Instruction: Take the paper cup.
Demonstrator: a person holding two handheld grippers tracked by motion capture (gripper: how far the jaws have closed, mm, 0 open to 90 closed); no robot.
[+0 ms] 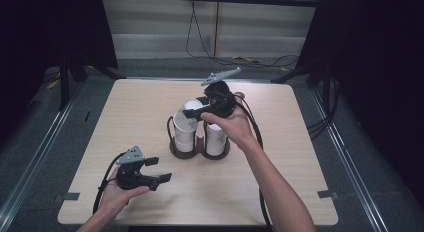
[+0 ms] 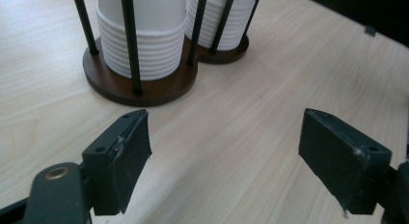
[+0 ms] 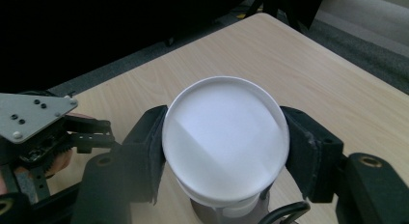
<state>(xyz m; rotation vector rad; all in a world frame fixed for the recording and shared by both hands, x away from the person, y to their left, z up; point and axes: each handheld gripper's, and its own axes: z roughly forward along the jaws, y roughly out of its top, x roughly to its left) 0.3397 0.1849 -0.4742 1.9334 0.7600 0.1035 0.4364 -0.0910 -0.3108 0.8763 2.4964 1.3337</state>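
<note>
Clenched on a white paper cup (image 3: 225,137), our right claw (image 1: 196,112) holds it by the rim, one pad pressing in from each side, just above the left-hand stack in the cup holder (image 1: 199,151). We judge the grip sits that high so the cup can come free of the stack without the black upright rods of the holder getting in the way; the cup below it seems nested close under, so a straight lift looks the safest way out.

Our left claw (image 1: 154,173) is released, its jaws spread wide with nothing but bare counter (image 1: 280,192) between them. It rests low in our hand, in front of the holder and to its left, pointing toward it. We take it to be waiting there, ready to steady the wooden base or take the cup once it is clear.

From above we see both hands and the holder with its two stacks (image 1: 216,140) side by side near the middle of the counter, yet the grip itself is hidden under our right hand. Our right claw's own camera settles that: it looks down into the cup's open mouth and shows both pads against the rim. Our left claw's camera gives the ribbed rims of the stacked cups (image 2: 142,50) and the dark round base.
</note>
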